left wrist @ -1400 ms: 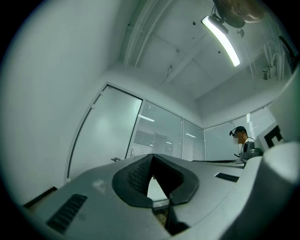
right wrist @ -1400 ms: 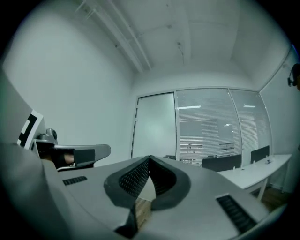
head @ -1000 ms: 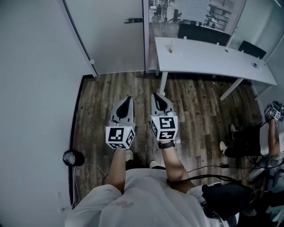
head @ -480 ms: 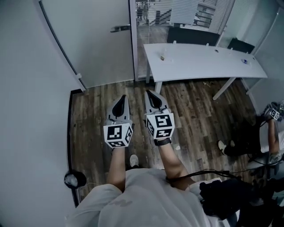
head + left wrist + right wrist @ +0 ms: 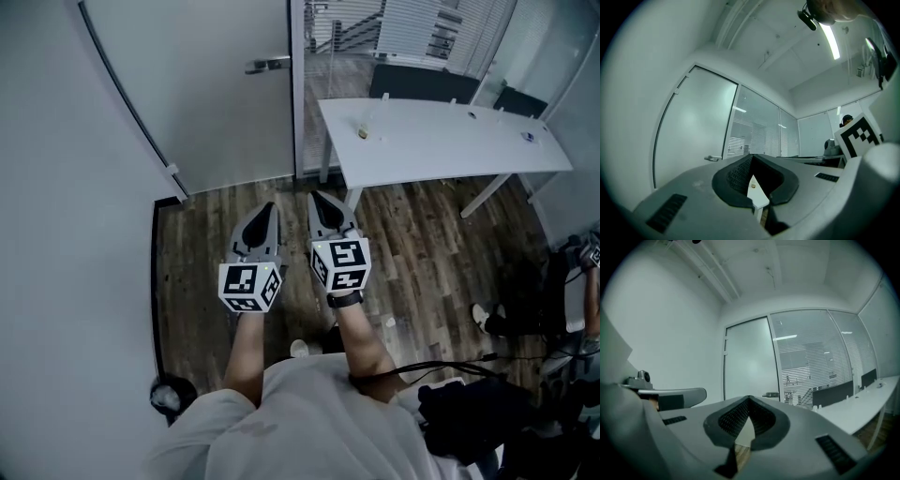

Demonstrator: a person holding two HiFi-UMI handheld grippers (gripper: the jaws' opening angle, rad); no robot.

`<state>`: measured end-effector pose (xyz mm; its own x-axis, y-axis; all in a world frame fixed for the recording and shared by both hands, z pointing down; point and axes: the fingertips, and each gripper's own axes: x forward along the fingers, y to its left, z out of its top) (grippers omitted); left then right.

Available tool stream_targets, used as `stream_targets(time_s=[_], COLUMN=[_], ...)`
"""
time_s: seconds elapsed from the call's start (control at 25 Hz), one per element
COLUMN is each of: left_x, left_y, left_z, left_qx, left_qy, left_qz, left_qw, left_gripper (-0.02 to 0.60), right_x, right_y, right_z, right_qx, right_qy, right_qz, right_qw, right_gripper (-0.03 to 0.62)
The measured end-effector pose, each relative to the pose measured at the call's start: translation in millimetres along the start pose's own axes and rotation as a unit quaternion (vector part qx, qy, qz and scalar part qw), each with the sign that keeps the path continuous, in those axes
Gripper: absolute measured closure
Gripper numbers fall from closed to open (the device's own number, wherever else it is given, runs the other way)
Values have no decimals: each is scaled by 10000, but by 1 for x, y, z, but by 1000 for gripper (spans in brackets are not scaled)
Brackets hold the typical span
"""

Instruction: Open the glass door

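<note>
**Two shut grippers held side by side, facing a frosted glass door across a wood floor**

The left gripper [image 5: 270,210] has its jaws pressed together with nothing between them. The right gripper [image 5: 320,200] is likewise clenched on nothing. They sit side by side at the centre of the head view, tips pointing toward the top of the frame, each with a marker cube at its rear and a bare forearm behind.

Beneath them is a dark wood plank floor [image 5: 431,244]. The glass door [image 5: 216,103] is frosted and fills the upper left of the frame, well apart from both grippers. Its metal handle [image 5: 267,65] is near its right edge, at the top centre. A plain white wall [image 5: 66,234] runs down the left side.

To the right of the door, a glass partition with slatted blinds [image 5: 412,28] crosses the top. A long white desk [image 5: 441,141] stands in the upper right, with a small object [image 5: 362,133] on its left end and dark chairs [image 5: 422,84] behind it. A round dark object [image 5: 169,396] lies on the floor by the wall at lower left.

Since the earlier frame, the grippers have stayed shut and side by side. The round object has slid lower in the frame. The door handle now sits lower in the frame, and a seated person at the right edge has mostly passed out of view.
</note>
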<state>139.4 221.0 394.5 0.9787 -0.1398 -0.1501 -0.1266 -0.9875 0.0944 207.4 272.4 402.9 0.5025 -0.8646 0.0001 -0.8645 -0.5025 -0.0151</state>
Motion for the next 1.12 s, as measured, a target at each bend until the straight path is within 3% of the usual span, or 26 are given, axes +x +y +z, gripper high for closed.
stream_targets(time_s=[0.16,0.32,0.72,0.96,1.12], left_x=[34,92,263,303,333], left_y=[21,44,79,104,120], left_z=[-16,-27,-21,-49,-55], left_qx=[-121,-733,-642,-706,-572], left_qy=[84,170,-62,193,263], left_qz=[25,11,414,716,758], left_qw=[9999,9972,9971,9947,9951], left_gripper=[578,578,578,578,578], right_x=[38,88,221,268,298], right_y=[-8,-39,-185,-200,-209], right_z=[-9,-17,18,-12,-9], right_qx=[-48,-36,167,314,302], right_qy=[75,225,-106,266,237], right_qz=[161,255,289,647,711], right_qw=[9998,9994,9994,9971,9967], right_gripper=[599,599,599,599,599])
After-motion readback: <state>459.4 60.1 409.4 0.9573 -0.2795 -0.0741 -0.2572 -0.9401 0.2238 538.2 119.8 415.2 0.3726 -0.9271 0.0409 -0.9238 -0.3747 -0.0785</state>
